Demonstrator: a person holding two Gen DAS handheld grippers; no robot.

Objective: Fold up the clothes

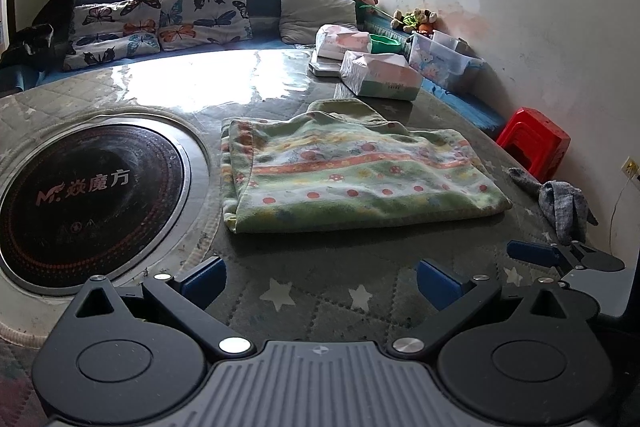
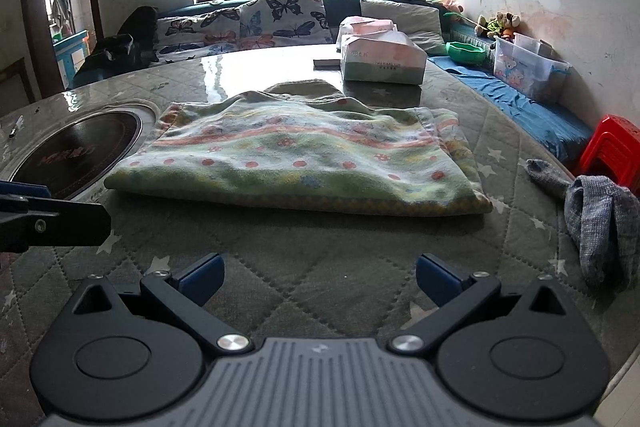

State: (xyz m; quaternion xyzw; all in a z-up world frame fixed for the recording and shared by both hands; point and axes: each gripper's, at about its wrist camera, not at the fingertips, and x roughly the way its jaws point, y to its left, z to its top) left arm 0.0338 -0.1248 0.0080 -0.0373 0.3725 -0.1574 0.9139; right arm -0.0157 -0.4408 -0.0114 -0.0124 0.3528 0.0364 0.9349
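Note:
A green fleece garment point(image 1: 352, 171) with orange stripes and dots lies folded flat on the quilted table cover point(image 1: 312, 299); it also fills the middle of the right wrist view point(image 2: 304, 163). My left gripper point(image 1: 320, 283) hovers open just short of its near edge, nothing between the blue pads. My right gripper point(image 2: 320, 279) is open too, in front of the garment's near edge. The right gripper's tip point(image 1: 560, 255) shows at the right of the left wrist view, and the left gripper's finger point(image 2: 48, 215) shows at the left of the right wrist view.
A round black cooktop point(image 1: 84, 195) is set into the table left of the garment. Grey socks point(image 2: 600, 223) lie at the table's right edge. Tissue packs point(image 2: 380, 61) stand behind the garment. A red stool point(image 1: 534, 141), storage bins and a cushioned bench line the wall.

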